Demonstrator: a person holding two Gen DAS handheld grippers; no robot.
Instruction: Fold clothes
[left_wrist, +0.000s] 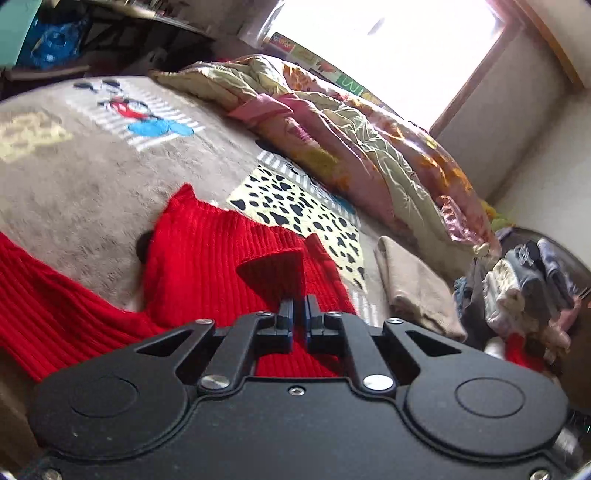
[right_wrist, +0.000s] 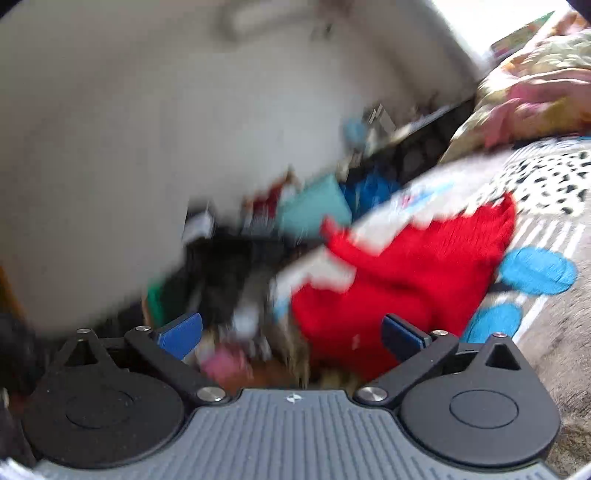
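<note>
**Red sweater: cuff pinched for fold**

Left wrist view: left gripper (left_wrist: 298, 301) closed tight on a sleeve cuff (left_wrist: 271, 267) of the red sweater (left_wrist: 207, 258), lifted above the body, probably to carry the sleeve across. The sweater lies on the grey blanket (left_wrist: 74, 184). A folded tan cloth (left_wrist: 413, 284) sits beside it. A basket (left_wrist: 576, 350) at right holds jumbled clothes.

Right wrist view, blurred: right gripper (right_wrist: 291, 330) wide open, empty; sweater ahead on the bed.
</note>
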